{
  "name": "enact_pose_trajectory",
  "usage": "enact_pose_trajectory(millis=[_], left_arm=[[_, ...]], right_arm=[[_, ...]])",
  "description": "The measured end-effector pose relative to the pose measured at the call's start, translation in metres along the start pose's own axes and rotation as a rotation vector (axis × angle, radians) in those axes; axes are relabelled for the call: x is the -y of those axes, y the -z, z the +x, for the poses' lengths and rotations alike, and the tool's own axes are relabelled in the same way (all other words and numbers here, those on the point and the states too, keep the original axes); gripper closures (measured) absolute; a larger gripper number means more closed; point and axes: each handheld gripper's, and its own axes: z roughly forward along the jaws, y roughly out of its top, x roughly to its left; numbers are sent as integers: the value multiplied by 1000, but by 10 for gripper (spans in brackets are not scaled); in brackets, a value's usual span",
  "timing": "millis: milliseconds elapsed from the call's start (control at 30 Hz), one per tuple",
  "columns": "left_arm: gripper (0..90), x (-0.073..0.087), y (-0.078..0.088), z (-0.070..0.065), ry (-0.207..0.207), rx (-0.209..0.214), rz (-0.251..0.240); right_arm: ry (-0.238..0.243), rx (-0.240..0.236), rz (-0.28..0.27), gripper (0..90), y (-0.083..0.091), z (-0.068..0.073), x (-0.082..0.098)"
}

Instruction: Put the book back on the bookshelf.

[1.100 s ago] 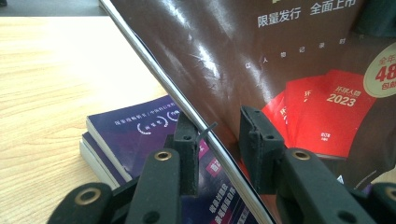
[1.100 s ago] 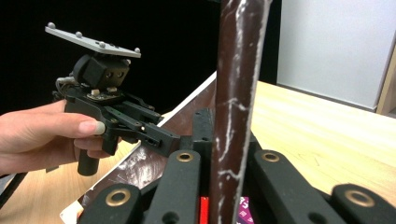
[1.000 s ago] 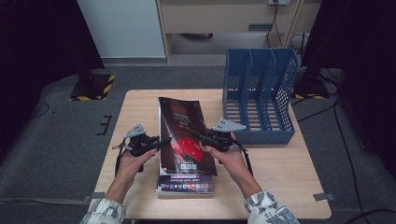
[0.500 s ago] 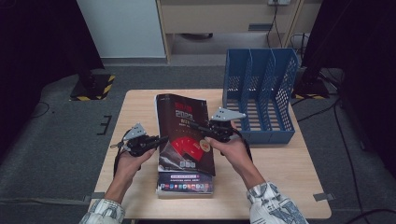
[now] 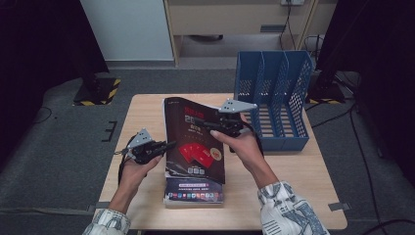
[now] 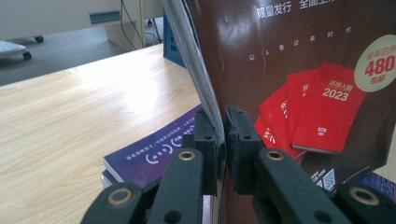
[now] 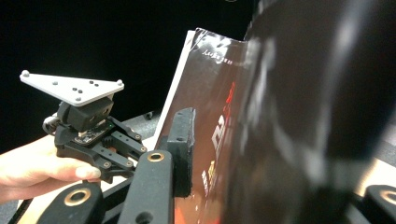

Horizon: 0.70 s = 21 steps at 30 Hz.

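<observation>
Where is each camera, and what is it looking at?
High view: sits above the person's side, looks forward and down at the table, blue rack and lifted magazine; both forearms, the left gripper and the right gripper show.
Left gripper view: rides on the left gripper, looks along its fingers, shut on the magazine's edge.
Right gripper view: rides on the right gripper, faces the magazine's cover; one finger and the other hand show.
All three share the magazine.
</observation>
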Motion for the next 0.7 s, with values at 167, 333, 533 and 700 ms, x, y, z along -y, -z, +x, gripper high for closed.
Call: enact_pose_trajectory(millis=[167,333,533,700], left_arm=[[840,-5,3,0,-11,-10,-19],[836,-4,5,2,-6,-13,-17],[836,-6,7,1,-7,-28,-27],[804,-8,9,2,-5,-78,-55]], right_arm=[[10,24,-8,796,-1,0,-8],[37,64,0,851,-4,2,-10],[49,84,-20,868,-5,3,-10],[67,78,-63,870,-4,6,-13]])
